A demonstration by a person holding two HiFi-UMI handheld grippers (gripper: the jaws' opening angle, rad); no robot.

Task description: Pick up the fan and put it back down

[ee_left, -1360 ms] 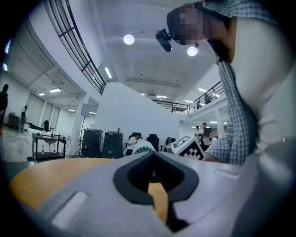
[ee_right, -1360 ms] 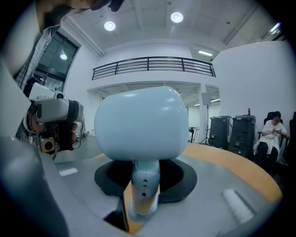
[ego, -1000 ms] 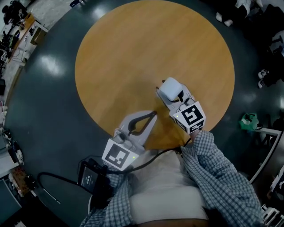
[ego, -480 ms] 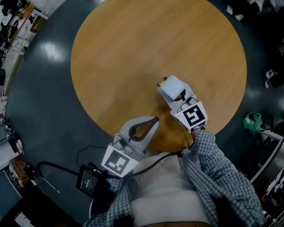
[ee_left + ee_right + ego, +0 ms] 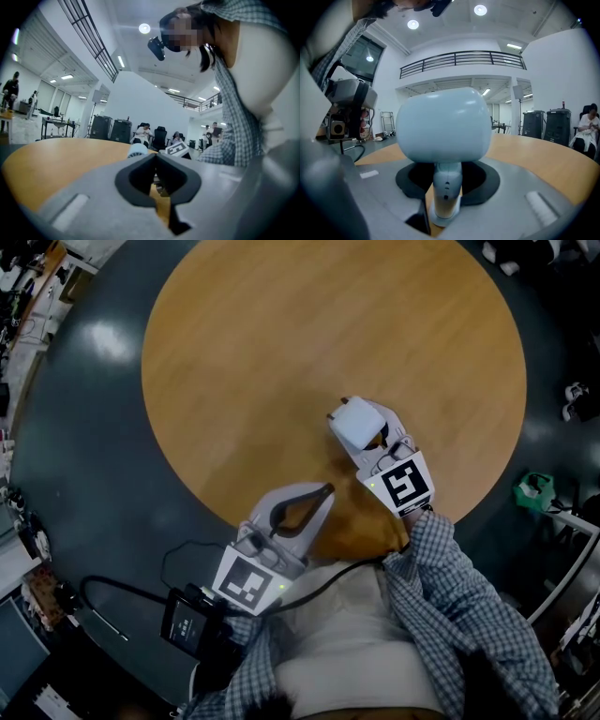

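Pale blue, the fan [image 5: 359,423] is held by its stem in the right gripper [image 5: 446,177], at 5 o'clock from the middle of the table [image 5: 281,352]. Its foot looks very near the wood; touching cannot be told. The left gripper [image 5: 323,493], at 6 o'clock, is closed on nothing. Picking up looks done; setting down and letting go are left.
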